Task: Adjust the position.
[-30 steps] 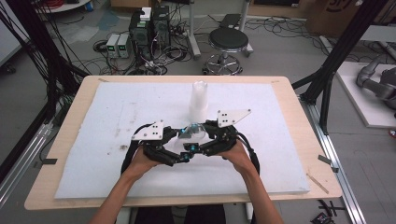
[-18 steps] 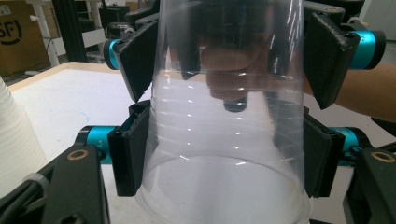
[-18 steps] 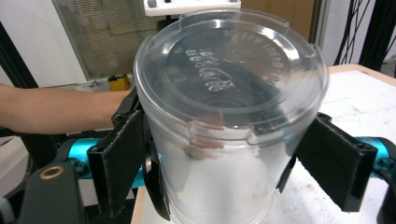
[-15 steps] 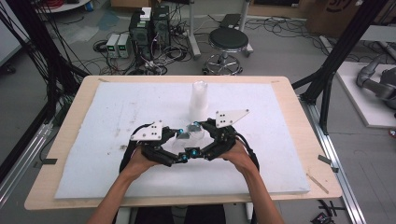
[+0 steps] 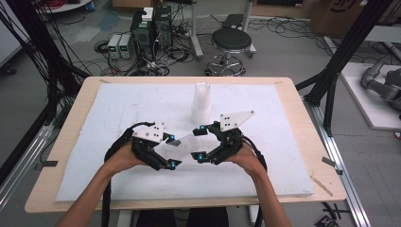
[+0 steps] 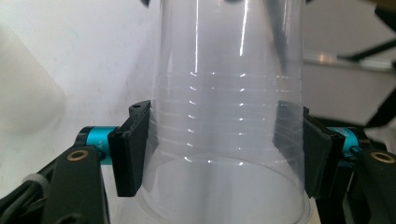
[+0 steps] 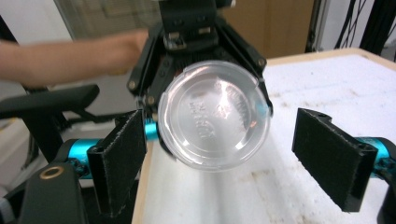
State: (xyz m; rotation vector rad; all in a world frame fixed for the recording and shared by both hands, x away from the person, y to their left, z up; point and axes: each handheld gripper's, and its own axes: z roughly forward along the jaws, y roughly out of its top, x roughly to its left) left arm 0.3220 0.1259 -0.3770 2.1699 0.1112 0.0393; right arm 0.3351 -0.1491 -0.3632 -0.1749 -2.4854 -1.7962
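Note:
A clear plastic cup (image 6: 224, 84) lies sideways in my left gripper (image 6: 224, 140), whose two black pads press on its ribbed wall. From above, the cup (image 5: 183, 143) hangs between the two hands, a little over the white foam board (image 5: 118, 109). My right gripper (image 7: 224, 154) faces the cup's round bottom (image 7: 215, 121). Its jaws have just been opening, and they now stand wide on either side of the cup without touching it. In the high view the left gripper (image 5: 171, 150) and the right gripper (image 5: 198, 142) point at each other.
A tall white stack of cups (image 5: 201, 103) stands upright on the board behind the grippers. The board covers most of the wooden table (image 5: 302, 113). A black stool (image 5: 231, 40) and computer boxes (image 5: 151, 26) sit on the floor beyond the far edge.
The right gripper's jaws have come apart off the cup. The left hand has drawn back to the left and slightly up with the cup, and the two grippers now stand farther apart.

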